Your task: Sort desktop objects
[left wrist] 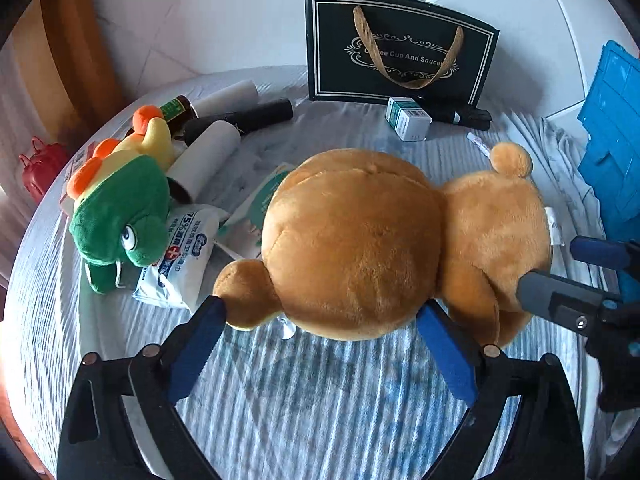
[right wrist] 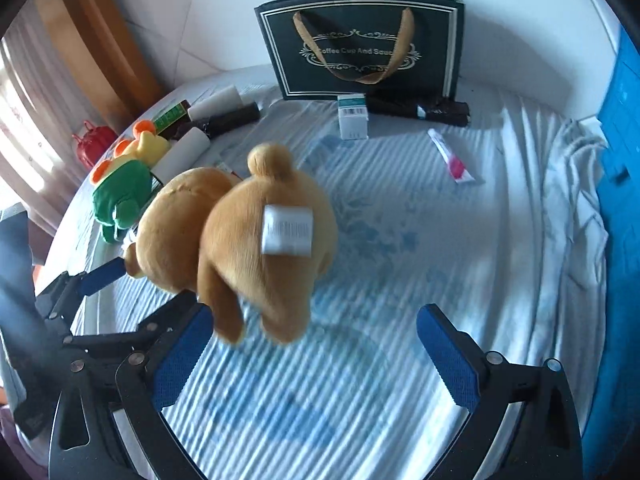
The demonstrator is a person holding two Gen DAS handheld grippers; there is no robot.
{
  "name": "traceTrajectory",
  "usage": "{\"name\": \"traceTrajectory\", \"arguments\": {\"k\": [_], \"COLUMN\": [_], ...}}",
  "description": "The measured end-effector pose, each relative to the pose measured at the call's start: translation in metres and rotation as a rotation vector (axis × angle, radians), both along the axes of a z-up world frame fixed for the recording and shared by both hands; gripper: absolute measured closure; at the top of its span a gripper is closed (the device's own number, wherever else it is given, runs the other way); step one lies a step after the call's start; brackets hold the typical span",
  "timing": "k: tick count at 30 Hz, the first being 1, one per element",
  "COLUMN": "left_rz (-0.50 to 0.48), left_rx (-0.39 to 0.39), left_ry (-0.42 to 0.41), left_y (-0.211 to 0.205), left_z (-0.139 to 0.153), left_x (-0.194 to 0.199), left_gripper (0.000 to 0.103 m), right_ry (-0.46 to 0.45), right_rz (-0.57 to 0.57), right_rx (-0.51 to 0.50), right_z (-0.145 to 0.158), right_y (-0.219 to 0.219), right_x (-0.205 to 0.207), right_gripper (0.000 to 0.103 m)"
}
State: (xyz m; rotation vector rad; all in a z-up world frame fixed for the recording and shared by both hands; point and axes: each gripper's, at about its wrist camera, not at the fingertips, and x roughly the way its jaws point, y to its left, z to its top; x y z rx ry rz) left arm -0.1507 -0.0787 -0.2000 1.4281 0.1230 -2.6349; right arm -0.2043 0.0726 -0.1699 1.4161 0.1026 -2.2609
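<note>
Brown teddy [left wrist: 352, 248]: face down in the middle of the striped blue and white cloth [left wrist: 304, 392], head near the left gripper, bottom near the right gripper.
Teddy tag [right wrist: 287, 231]: white, on the bottom, facing the right wrist view.
Left gripper [left wrist: 322, 320]: wide open, blue pads at each side of the round head, one pad just by the ear [left wrist: 246, 300], not squeezing.
Right gripper [right wrist: 316, 330]: wide open, nothing pinched; teddy legs hanging just past the left pad, the other pad well apart over bare cloth.
Green and yellow plush [left wrist: 124, 200]: lying at the left side, orange bumps on top.
Wipes pack [left wrist: 180, 256]: white, under the green plush and just beside the teddy ear.
White rolls [left wrist: 206, 160]: near the plush, with a dark tube [left wrist: 240, 120] behind.
Brown bottle [left wrist: 180, 110]: green label, far left by the rolls.
Dark gift bag [left wrist: 396, 48]: standing at the back, gold ribbon handle, against the white wall.
Small box [left wrist: 406, 118]: white and green, just in front of the bag.
Pink and white tube [right wrist: 452, 156]: flat on the cloth, to the right, well apart from the teddy.
Blue crate [left wrist: 612, 140]: at the right edge.
Red thing [left wrist: 40, 168]: off the cloth at the far left, too small to tell.
</note>
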Motion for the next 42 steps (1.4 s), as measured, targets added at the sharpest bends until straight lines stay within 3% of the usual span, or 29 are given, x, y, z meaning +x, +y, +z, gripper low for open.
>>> {"name": "traceTrajectory", "arguments": {"k": [10, 13, 16, 19, 22, 26, 28, 30, 31, 32, 33, 37, 42], "left_rz": [-0.072, -0.084, -0.109, -0.124, -0.124, -0.141, -0.156, -0.177, -0.190, -0.197, -0.209, -0.253, -0.311], "left_rx": [0.016, 0.004, 0.010, 0.008, 0.033, 0.039, 0.033, 0.035, 0.029, 0.006, -0.011, -0.073, -0.109], "left_ry": [0.023, 0.048, 0.089, 0.087, 0.091, 0.046, 0.023, 0.013, 0.009, 0.007, 0.007, -0.016, -0.022], "left_y": [0.001, 0.006, 0.011, 0.017, 0.019, 0.023, 0.027, 0.033, 0.036, 0.039, 0.042, 0.047, 0.045], "left_z": [-0.009, -0.002, 0.013, 0.024, 0.028, 0.021, 0.015, 0.012, 0.011, 0.011, 0.011, 0.006, 0.001], "left_x": [-0.016, -0.009, 0.000, 0.003, 0.011, 0.023, 0.024, 0.024, 0.022, 0.020, 0.018, 0.002, -0.014], "left_gripper": [0.001, 0.006, 0.016, 0.016, 0.016, 0.016, 0.016, 0.016, 0.015, 0.014, 0.012, 0.008, 0.008], "right_ry": [-0.114, -0.111, -0.077, -0.046, -0.041, -0.104, -0.169, -0.180, -0.174, -0.161, -0.149, -0.094, -0.108], "right_rz": [0.015, 0.033, 0.037, 0.037, 0.029, -0.030, -0.081, -0.125, -0.144, -0.157, -0.155, -0.149, -0.162], "right_rx": [-0.045, -0.071, -0.061, -0.080, -0.070, -0.101, -0.142, -0.119, -0.095, -0.088, -0.096, -0.070, -0.035], "right_z": [-0.023, -0.019, -0.010, 0.007, 0.017, 0.012, 0.000, -0.008, -0.008, -0.007, -0.004, 0.005, -0.007], "right_y": [-0.021, -0.020, -0.017, -0.010, -0.005, 0.018, 0.039, 0.057, 0.062, 0.066, 0.070, 0.064, 0.044], "right_x": [-0.022, -0.014, -0.005, 0.004, 0.012, 0.024, 0.024, 0.024, 0.026, 0.028, 0.031, 0.043, 0.033], "right_gripper": [0.001, 0.024, 0.029, 0.044, 0.051, 0.052, 0.052, 0.048, 0.034, 0.012, 0.003, 0.000, 0.000]}}
